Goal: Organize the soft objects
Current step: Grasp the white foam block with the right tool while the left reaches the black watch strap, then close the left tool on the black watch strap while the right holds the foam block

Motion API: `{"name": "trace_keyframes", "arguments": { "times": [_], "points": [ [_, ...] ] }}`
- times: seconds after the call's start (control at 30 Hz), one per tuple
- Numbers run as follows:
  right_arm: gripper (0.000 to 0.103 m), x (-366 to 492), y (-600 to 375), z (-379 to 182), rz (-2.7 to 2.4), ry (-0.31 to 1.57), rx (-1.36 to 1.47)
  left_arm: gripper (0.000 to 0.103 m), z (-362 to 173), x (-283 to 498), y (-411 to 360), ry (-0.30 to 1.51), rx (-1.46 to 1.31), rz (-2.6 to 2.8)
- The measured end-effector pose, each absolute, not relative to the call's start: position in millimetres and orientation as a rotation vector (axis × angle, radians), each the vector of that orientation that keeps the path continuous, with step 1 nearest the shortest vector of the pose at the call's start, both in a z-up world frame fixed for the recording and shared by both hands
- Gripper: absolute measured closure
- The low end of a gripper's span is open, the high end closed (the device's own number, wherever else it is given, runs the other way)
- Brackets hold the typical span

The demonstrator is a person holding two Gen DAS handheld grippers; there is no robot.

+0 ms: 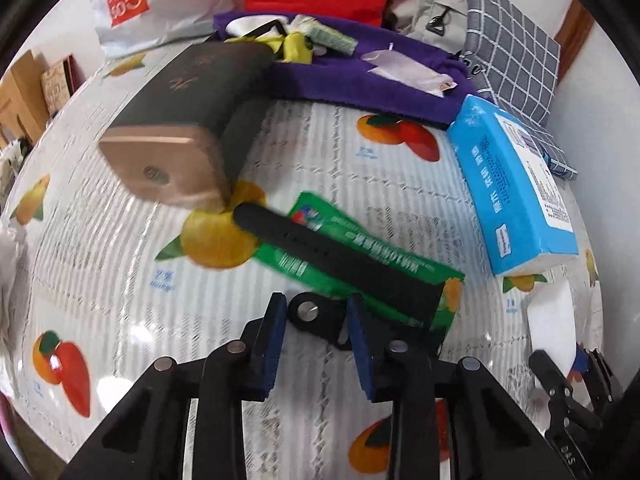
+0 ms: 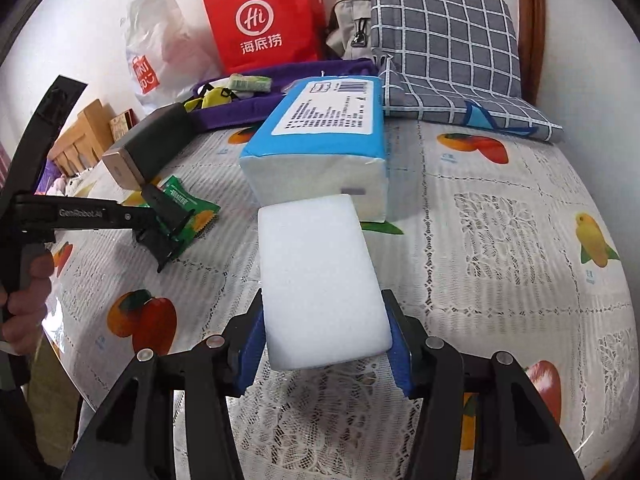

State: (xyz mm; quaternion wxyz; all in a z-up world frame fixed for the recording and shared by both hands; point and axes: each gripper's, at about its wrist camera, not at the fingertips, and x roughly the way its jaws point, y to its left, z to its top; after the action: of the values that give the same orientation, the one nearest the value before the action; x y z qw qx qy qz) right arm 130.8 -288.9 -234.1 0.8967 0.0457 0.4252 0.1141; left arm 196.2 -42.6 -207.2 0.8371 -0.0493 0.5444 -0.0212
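From your left wrist camera, your left gripper (image 1: 316,336) stands with its jaws apart and nothing between them. Just ahead lies a black strap (image 1: 340,256) across a green packet (image 1: 360,248); a dark box (image 1: 180,120) sits ahead to the left and the blue tissue pack (image 1: 516,184) ahead to the right.

From your right wrist camera, your right gripper (image 2: 326,344) is clamped on the white sponge (image 2: 320,280), whose far end reaches to the tissue pack (image 2: 324,140) straight ahead on the fruit-print tablecloth (image 2: 500,240).
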Motion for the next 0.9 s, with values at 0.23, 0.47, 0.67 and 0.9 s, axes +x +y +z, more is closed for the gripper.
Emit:
{"name": "trace_keyframes", "arguments": {
  "times": [0.23,0.47,0.67,0.9],
  "points": [
    [0.050,127,-292,-235,0.243,0.872,0.105,0.051,-210,183,-46,1.217,-0.172,-0.071],
    [0.050,122,-298,-235,0.243,0.871,0.116,0.050,-214,186,-70,1.170,-0.260,-0.124],
    [0.050,119,-310,-237,0.224,0.875,0.137,0.042,-214,202,-80,1.148,-0.180,-0.122],
    [0.050,121,-316,-238,0.216,0.874,0.151,0.038,-220,190,-105,1.142,0.056,-0.048]
  ]
}}
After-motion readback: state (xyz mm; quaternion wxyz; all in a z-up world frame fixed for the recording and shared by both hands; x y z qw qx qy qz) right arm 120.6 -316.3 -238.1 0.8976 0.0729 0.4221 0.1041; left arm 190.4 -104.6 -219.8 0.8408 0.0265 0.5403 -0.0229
